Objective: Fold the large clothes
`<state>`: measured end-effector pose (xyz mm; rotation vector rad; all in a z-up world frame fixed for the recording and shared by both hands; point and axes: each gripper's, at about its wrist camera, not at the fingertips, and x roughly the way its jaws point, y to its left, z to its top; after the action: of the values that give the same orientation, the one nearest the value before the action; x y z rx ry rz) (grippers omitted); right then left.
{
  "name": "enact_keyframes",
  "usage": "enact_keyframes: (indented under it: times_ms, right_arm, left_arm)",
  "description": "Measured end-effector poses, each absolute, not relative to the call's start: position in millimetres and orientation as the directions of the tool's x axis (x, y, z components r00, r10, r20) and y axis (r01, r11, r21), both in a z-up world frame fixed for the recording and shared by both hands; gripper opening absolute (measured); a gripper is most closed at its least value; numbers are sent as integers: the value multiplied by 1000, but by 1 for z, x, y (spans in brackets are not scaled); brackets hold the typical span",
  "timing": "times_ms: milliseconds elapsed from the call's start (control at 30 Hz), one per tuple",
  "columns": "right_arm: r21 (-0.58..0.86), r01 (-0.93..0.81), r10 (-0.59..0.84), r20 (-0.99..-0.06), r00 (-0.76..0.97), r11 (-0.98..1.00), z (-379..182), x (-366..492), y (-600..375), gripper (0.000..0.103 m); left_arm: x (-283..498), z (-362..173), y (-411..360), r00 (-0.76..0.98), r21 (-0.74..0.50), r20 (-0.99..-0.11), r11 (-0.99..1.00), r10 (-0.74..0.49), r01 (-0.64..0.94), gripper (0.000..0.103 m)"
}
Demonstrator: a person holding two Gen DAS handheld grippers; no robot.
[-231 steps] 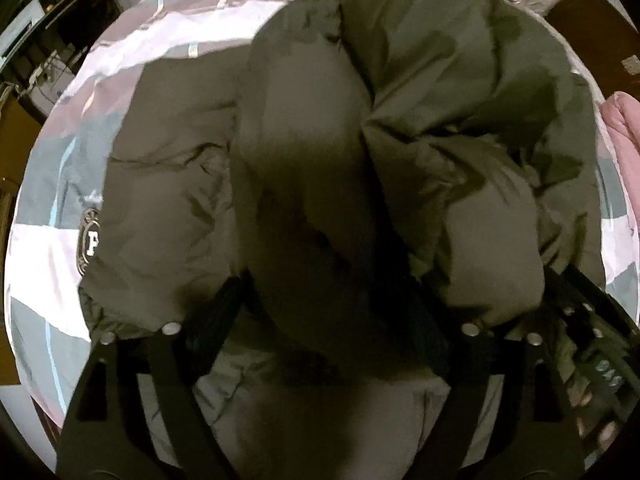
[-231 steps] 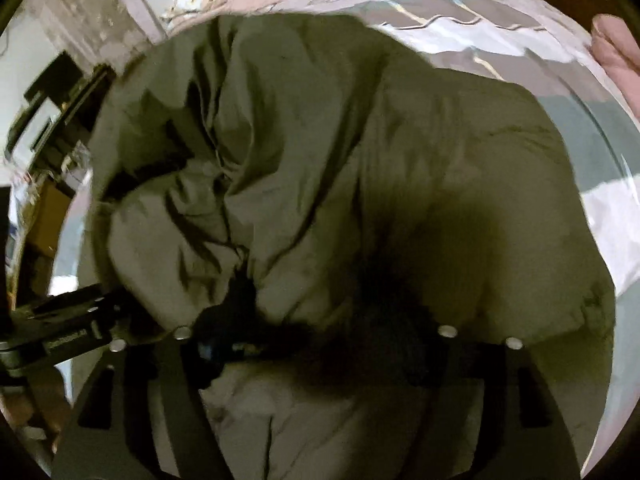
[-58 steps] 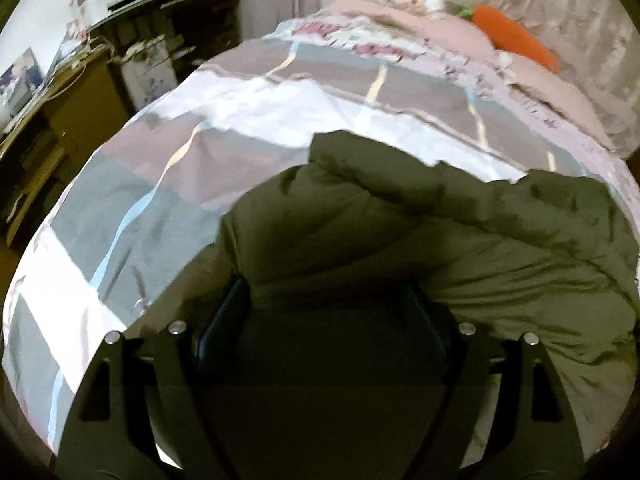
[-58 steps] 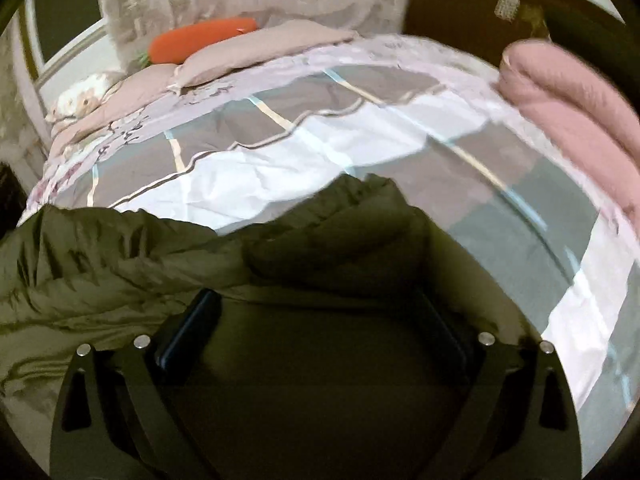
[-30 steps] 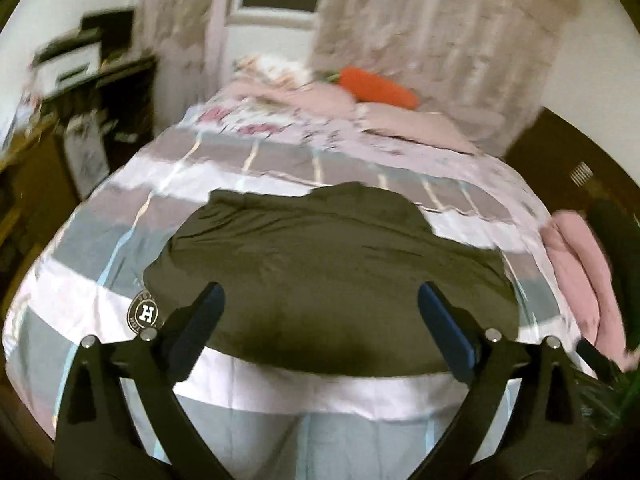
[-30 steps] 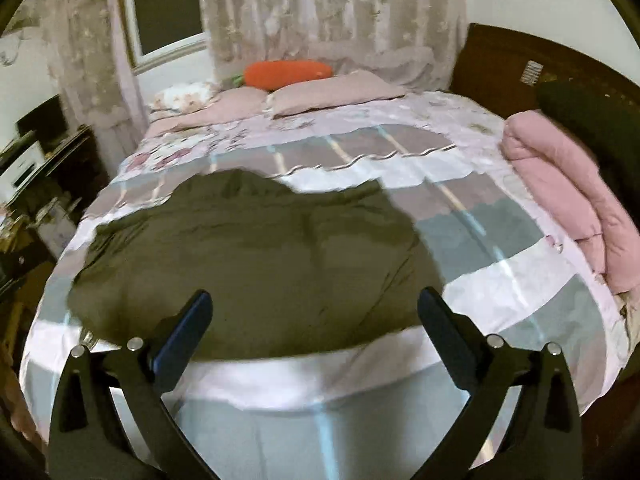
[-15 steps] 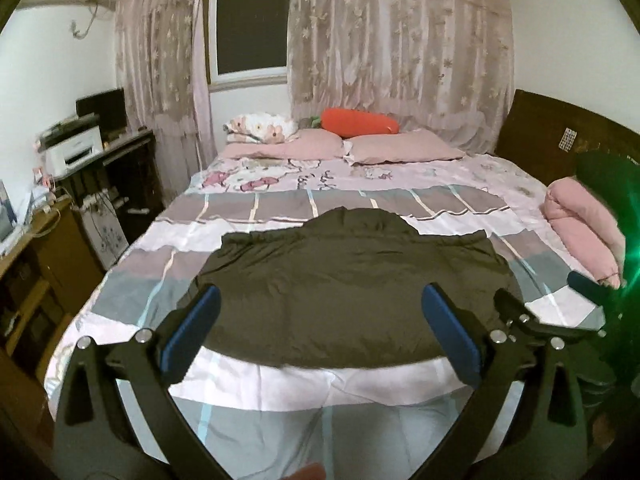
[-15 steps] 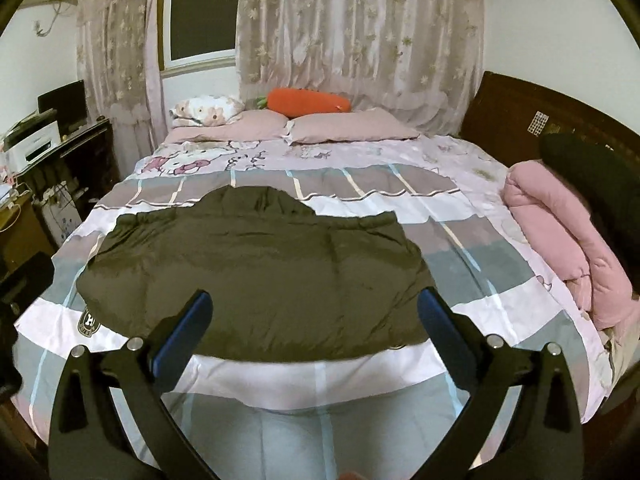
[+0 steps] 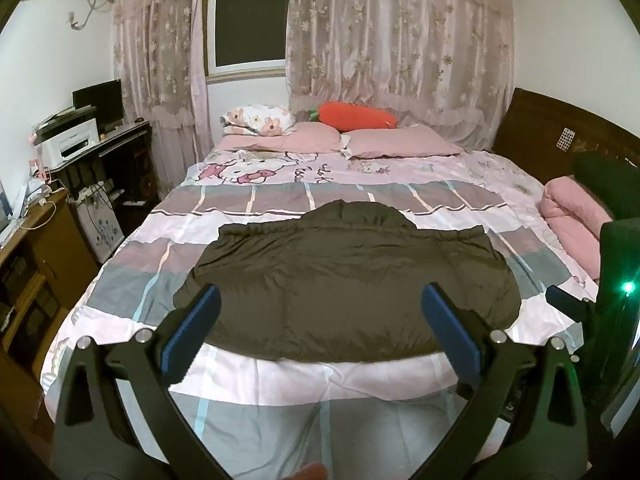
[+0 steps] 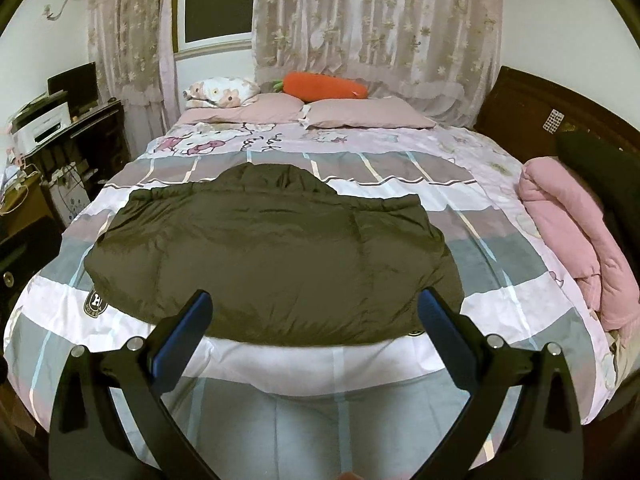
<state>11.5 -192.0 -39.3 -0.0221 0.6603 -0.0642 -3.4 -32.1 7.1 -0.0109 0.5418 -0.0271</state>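
- Both grippers, left gripper and right gripper, hang above the bed, jaws spread wide, holding nothing.
- Olive jacket lies flat on the bed, hood away.

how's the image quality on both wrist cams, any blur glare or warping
Left wrist view: sharp, strong fisheye bending of the bed edges, dark corner vignette, a green light flare at right. Right wrist view: also sharp, same barrel warp, dim warm light, olive jacket evenly lit, no glare.

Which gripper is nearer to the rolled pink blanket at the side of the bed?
The right gripper, probably. The pink blanket lies off to both grippers' right, and the left gripper sees the right gripper's tip between itself and the blanket.
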Motion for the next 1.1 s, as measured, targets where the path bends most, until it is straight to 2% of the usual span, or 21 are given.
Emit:
enact_keyframes:
  times_ms: [1100]
  right_arm:
    - [-44, 55, -71, -619, 782, 998, -43, 10, -183, 102]
  left_arm:
    - [-2, -4, -24, 850, -17, -526, 999, -38, 34, 101]
